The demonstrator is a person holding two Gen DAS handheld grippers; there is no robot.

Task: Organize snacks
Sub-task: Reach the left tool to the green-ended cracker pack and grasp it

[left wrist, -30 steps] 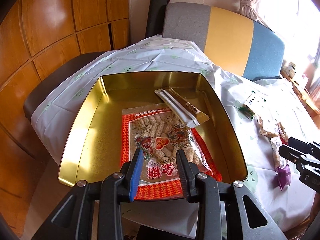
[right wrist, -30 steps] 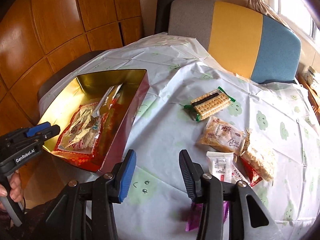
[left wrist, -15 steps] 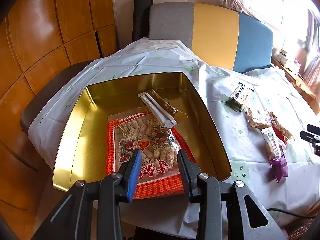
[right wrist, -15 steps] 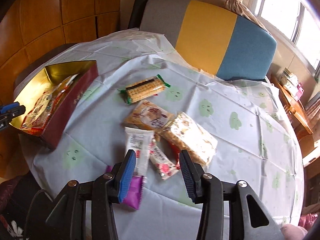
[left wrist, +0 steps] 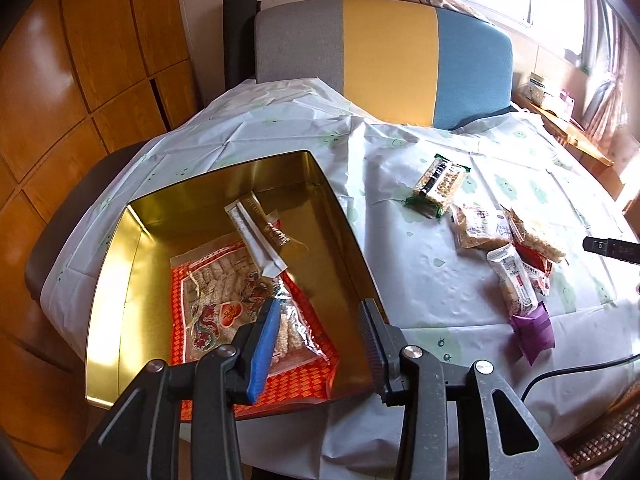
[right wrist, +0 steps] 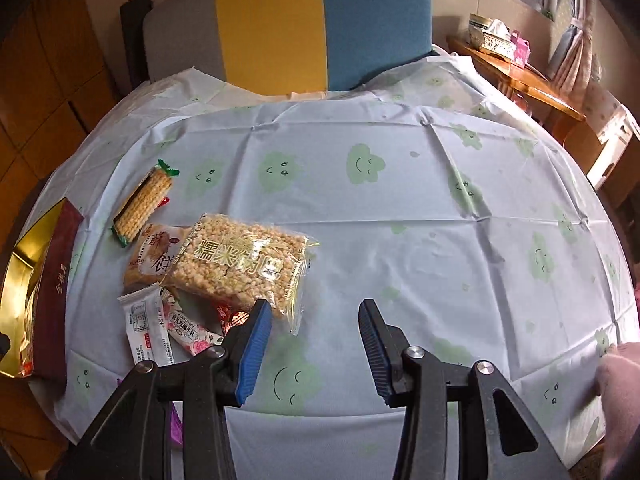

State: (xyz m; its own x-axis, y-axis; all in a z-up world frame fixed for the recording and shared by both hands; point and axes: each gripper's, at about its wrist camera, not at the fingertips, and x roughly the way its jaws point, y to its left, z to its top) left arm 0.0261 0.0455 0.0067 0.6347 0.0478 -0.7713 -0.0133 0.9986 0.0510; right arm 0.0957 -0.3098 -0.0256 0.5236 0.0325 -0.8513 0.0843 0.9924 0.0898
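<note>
A gold tin (left wrist: 120, 272) with dark red outer walls (right wrist: 54, 292) sits at the table's left edge. It holds a red candy bag (left wrist: 224, 300) and a brown-and-white stick packet (left wrist: 260, 236). My left gripper (left wrist: 318, 320) is open and empty above the tin's near right corner. Loose snacks lie on the cloth: a green-ended cracker pack (right wrist: 142, 200), a rice-puff bag (right wrist: 240, 260), a biscuit pack (right wrist: 154, 256), a white bar (right wrist: 146, 328) and a purple packet (left wrist: 534, 330). My right gripper (right wrist: 314, 320) is open and empty just right of the rice-puff bag.
The round table has a pale cloth with green smiley clouds (right wrist: 400, 220). A grey, yellow and blue chair back (left wrist: 384, 60) stands behind it. A wooden side shelf (right wrist: 520, 76) with boxes is at the right. Wood panelling (left wrist: 80, 60) is on the left.
Both views have swung to the right. The left gripper drew back from the tin's middle toward its right corner. The right gripper moved from near the tin to beside the snack pile.
</note>
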